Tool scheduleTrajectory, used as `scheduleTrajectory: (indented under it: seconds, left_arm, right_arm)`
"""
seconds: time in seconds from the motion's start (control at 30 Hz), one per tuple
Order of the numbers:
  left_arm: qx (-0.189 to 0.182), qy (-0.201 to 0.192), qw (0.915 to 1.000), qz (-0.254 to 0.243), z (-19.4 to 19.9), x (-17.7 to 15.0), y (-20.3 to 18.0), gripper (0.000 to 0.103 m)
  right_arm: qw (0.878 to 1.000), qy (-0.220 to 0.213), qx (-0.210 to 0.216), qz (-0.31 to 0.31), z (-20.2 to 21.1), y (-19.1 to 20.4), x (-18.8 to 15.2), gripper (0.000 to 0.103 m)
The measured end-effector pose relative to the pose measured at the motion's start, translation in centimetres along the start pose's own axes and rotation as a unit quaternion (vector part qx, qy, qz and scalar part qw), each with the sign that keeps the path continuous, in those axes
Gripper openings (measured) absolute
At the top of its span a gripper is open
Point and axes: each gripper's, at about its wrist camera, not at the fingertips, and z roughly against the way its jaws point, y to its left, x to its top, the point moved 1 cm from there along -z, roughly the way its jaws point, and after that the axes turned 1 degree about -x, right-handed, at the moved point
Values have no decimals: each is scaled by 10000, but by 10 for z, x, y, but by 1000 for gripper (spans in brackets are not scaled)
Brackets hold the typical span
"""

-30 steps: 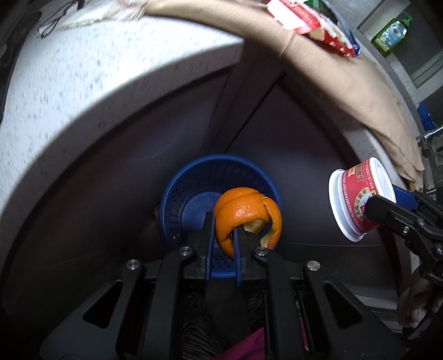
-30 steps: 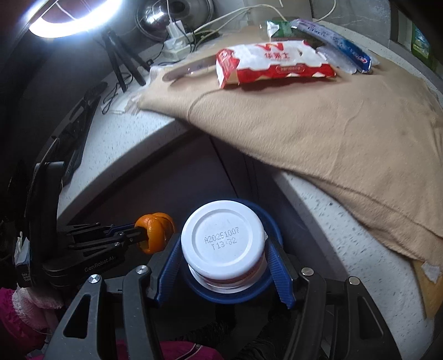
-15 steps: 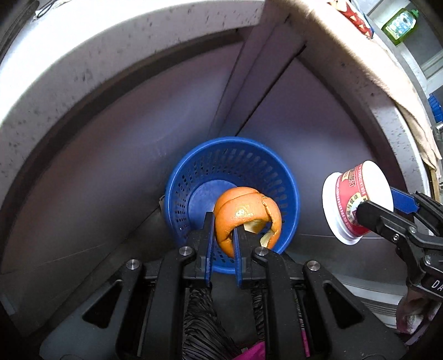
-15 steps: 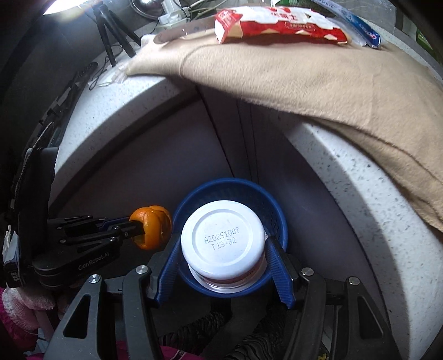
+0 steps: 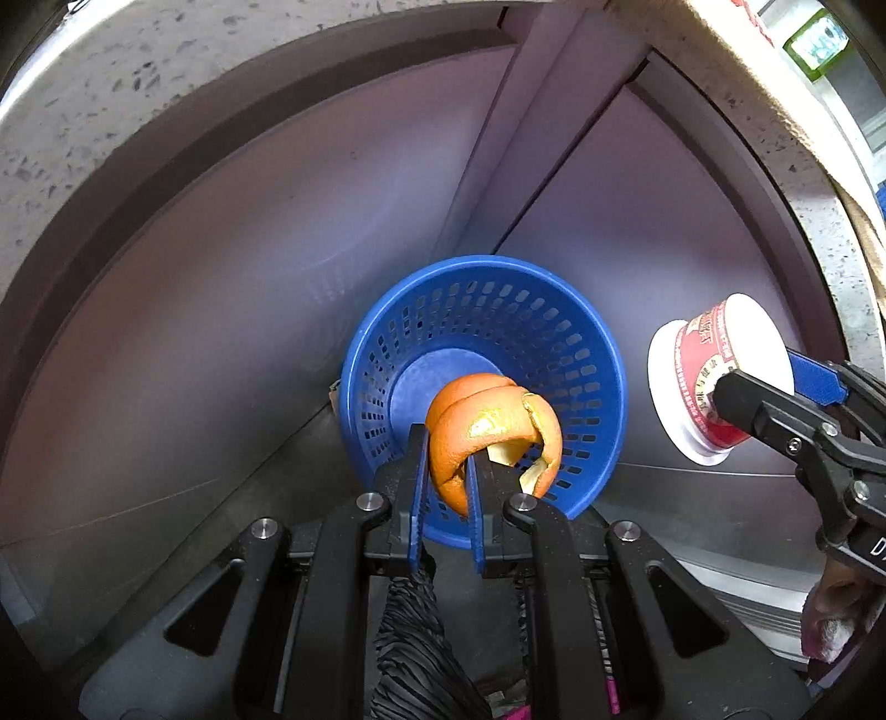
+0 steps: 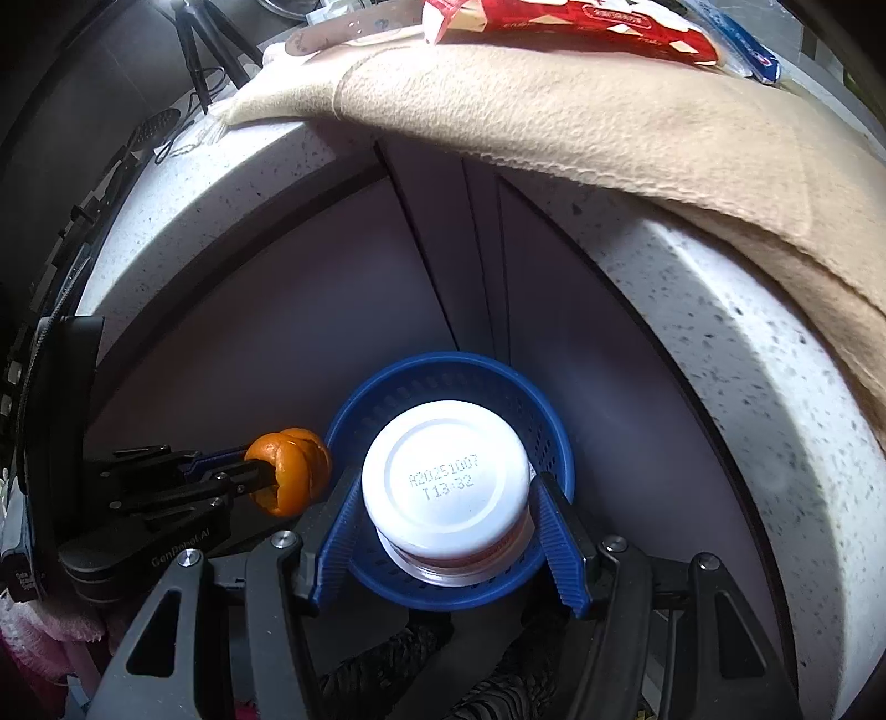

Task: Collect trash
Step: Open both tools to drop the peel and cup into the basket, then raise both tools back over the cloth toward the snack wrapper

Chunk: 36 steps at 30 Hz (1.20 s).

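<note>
Speckled white counter (image 6: 736,354) is curving overhead, a tan cloth (image 6: 581,116) draping over its edge with a red packet (image 6: 581,16) lying on top. Down by the grey cabinet front, a blue basket (image 5: 498,310) is sitting on the floor, mouth up. Left gripper (image 5: 446,471) is pinching nearly closed on a curl of orange peel (image 5: 487,421), holding it right over the basket's near rim. Right gripper (image 6: 446,515) is standing about half open, its blue pads (image 6: 559,531) clamping a red-and-white cup (image 6: 443,479) by the sides, white base facing the camera. In the right wrist view the cup is hanging over the basket's mouth, the peel just beside the rim.
</note>
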Motion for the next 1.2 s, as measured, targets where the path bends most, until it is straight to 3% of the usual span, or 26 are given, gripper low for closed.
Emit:
scheduleTrajectory:
  seconds: [0.2,0.27,0.33,0.43,1.2]
  left_arm:
    - [61,-16,9999,-86,3,-1,-3,10]
    - [96,-10,9999,-136,6,-1,-3,16]
    - [110,-24,9998,-170,10,0,-4,33]
    - [153,-67,9997,-189,11,1,-5,46]
    - [213,-164,9995,-187,31,4,-5,47]
  right_arm:
    - [10000,34,4,2,-7,4,6,64]
    - [10000,42,-18,-23,-8,3,7,64]
    - [10000,61,-23,-41,-8,3,9,68]
    - [10000,32,-46,-49,-4,0,8,75]
    - [9997,-184,89,-96,30,-8,5,77]
